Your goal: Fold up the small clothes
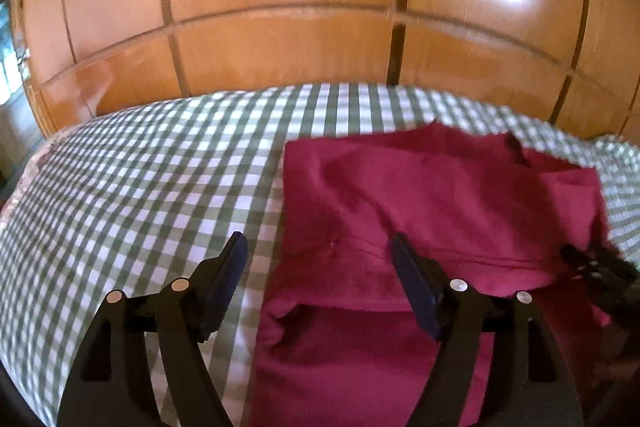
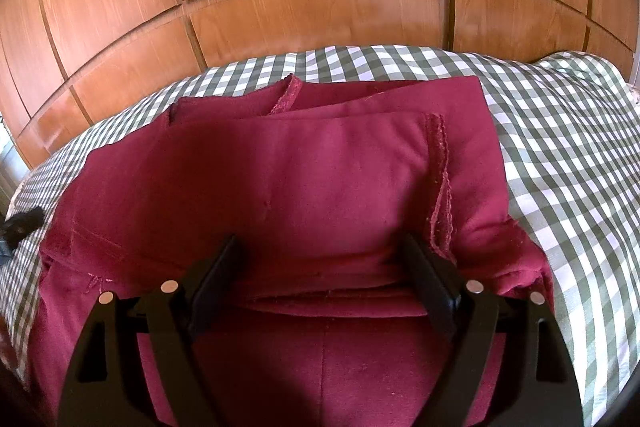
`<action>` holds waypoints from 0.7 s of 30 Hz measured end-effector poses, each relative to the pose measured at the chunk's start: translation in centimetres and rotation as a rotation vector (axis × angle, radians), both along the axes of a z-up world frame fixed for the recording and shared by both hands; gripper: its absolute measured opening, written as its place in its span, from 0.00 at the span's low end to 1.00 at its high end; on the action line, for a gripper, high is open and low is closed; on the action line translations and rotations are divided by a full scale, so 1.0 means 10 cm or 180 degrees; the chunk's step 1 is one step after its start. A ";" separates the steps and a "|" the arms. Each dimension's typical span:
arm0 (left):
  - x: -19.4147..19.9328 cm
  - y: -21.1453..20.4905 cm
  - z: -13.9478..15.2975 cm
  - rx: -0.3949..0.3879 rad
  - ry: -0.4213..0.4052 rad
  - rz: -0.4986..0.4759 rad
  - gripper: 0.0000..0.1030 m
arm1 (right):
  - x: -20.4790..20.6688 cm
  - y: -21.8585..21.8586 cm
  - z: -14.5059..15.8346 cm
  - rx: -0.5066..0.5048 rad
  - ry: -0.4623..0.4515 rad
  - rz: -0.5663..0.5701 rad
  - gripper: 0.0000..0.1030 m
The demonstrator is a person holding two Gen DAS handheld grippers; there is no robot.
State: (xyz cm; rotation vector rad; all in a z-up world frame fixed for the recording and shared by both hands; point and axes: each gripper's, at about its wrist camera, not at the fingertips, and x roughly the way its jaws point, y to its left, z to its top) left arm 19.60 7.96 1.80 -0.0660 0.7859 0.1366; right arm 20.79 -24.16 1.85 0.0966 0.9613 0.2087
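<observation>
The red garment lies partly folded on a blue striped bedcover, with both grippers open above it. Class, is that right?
One detail is wrong: the bedcover is green-and-white checked, not blue striped, as the right wrist view shows. The rest holds: the red garment lies partly folded on it, and the left gripper and right gripper both have their jaws open.

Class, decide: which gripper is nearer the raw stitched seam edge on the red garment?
Right. The right gripper hangs open over the red garment, beside the seam edge; the left gripper straddles its left border.
</observation>
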 end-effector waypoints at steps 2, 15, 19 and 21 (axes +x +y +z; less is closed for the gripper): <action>-0.12 0.01 0.10 -0.0071 -0.0063 0.0035 0.71 | 0.00 0.00 0.00 -0.0003 0.0000 -0.0001 0.81; -0.85 0.20 0.17 -0.0173 0.0059 0.0255 0.71 | 0.00 0.06 0.02 -0.0139 0.0015 0.0010 0.83; -1.08 0.24 0.13 -0.0178 0.0105 0.0292 0.71 | -0.05 0.08 0.11 -0.0232 0.0043 -0.0027 0.86; -1.15 0.25 0.11 -0.0161 0.0132 0.0277 0.71 | -0.13 0.05 0.18 -0.0108 0.0112 -0.0112 0.92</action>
